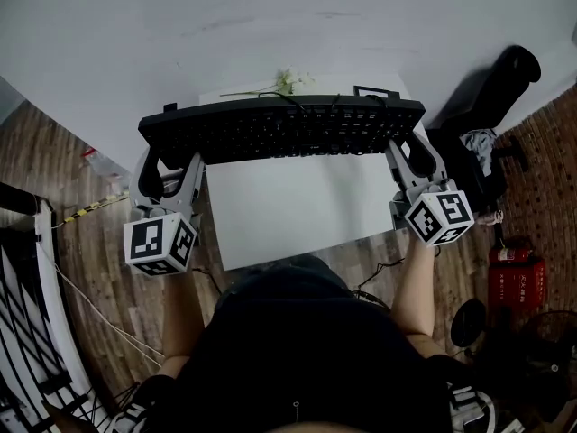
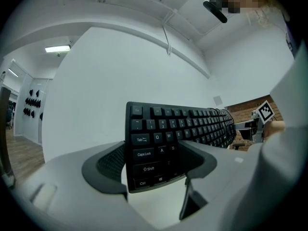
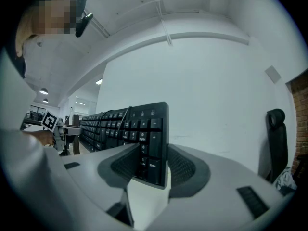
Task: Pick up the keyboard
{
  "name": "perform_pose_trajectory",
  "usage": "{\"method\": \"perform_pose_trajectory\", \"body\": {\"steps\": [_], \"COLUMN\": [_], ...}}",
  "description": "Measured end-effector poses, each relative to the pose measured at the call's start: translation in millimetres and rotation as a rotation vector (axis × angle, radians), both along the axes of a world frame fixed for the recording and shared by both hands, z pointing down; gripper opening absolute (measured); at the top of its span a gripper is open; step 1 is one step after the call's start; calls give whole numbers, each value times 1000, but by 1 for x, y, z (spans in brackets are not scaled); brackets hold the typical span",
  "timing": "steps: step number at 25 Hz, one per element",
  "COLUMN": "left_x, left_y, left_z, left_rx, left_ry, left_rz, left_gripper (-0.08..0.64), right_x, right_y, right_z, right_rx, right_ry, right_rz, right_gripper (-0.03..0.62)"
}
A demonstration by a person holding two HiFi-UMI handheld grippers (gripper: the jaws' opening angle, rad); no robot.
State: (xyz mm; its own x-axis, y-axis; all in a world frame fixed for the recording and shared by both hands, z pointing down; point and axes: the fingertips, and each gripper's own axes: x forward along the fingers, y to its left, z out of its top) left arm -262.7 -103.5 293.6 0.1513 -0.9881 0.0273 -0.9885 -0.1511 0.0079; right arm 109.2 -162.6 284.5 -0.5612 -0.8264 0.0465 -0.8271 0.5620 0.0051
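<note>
Left claw point(image 1: 171, 159) and right claw point(image 1: 408, 149) each clamp one end of the keyboard point(image 1: 284, 126) spanning between them. It is likely stiff, light plastic, so end grips suit.

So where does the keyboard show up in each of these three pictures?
Head view: keyboard across the upper middle.
Left gripper view: keyboard at centre, Ctrl end nearest.
Right gripper view: keyboard centre-left, Enter end nearest.
Shared landmark: the white wall behind it.
</note>
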Motion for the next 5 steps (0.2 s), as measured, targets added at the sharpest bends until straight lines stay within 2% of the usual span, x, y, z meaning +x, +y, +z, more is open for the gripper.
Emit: {"method": "perform_pose_trajectory", "body": {"steps": [5], "left_x": [3], "left_y": [3], "left_z": [7], "left_rx": [-7], "left_ry": [8], "left_rz": [-15], "left_gripper": [342], "right_x": [3], "right_y": [-2], "right_z": [6], "right_rx": [-14], "right_ry": [13], "right_rz": [-12], "right_gripper": [189]}}
